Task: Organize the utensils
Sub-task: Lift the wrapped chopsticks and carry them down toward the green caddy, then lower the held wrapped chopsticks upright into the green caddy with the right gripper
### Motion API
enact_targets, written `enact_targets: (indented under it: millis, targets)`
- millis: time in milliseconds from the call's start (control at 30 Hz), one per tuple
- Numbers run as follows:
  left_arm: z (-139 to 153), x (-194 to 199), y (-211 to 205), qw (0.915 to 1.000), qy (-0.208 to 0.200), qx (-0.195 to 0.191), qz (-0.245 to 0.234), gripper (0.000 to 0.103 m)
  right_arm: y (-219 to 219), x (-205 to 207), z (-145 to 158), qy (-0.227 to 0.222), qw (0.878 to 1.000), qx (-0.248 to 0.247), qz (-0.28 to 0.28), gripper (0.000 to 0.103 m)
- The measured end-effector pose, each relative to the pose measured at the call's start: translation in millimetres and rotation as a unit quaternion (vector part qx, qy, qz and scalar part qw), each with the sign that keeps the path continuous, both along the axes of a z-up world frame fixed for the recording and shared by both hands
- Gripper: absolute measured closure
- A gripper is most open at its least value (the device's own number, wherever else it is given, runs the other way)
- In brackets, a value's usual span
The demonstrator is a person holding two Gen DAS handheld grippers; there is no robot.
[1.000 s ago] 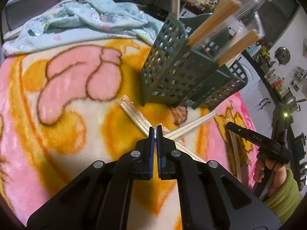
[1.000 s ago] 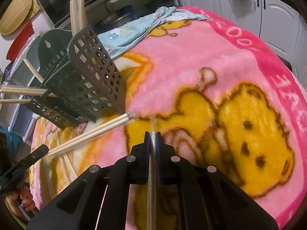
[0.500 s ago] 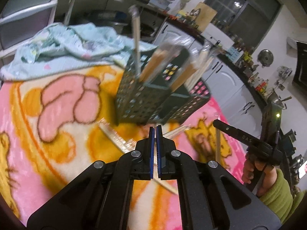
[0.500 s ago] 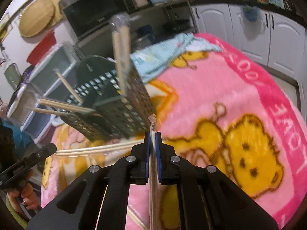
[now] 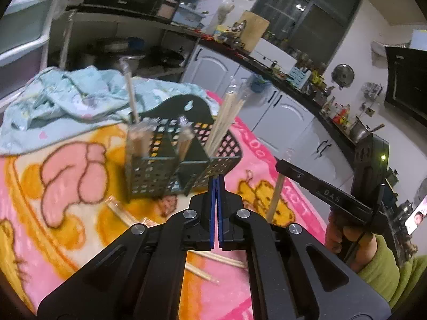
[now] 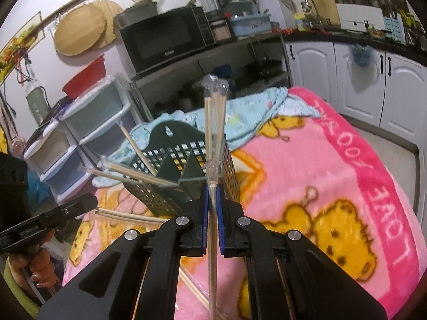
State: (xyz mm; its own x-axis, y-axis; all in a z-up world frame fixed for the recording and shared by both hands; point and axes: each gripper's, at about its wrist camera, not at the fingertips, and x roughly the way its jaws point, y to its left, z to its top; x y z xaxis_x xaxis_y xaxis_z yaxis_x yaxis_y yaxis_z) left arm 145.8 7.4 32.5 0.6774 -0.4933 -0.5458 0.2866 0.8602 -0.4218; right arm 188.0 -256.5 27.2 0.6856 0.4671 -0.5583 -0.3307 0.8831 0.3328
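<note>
Right gripper (image 6: 210, 186) clamps a wrapped chopstick pair (image 6: 212, 213), centre frame.
Left gripper (image 5: 216, 180) clenched empty before the dark basket (image 5: 149, 176).

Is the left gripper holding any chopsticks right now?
No: the left gripper is shut with nothing between its blue pads, while the right gripper clamps a wrapped chopstick pair.

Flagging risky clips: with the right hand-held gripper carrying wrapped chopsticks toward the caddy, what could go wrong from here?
1. The right hand-held gripper pinches the wrapped chopsticks mid-length; they might pivot or slip.
2. The caddy is crowded with splayed pairs; insertion could snag them or tip it on the soft blanket.
</note>
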Motion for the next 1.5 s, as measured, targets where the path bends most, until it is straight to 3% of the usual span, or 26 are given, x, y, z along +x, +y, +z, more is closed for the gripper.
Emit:
enact_targets:
  millis: [700,967,1500]
  targets:
    - [50.4,7.2,-31.8,0.9973,-0.061,0.010,-0.039,0.103,-6.6,-18.2,35.6,-0.063,0.998,0.001,-0.008,0.097]
    - [87.3,8.0,-35.3,0.9934,-0.105,0.009,-0.046,0.103,-5.8,-22.9,51.5,-0.083,0.996,0.007,-0.007,0.097]
    - [151.3,15.4,-12.1,0.9850,-0.172,0.005,-0.005,0.103,2.5,-19.1,104.9,-0.146,0.989,0.040,-0.004,0.097]
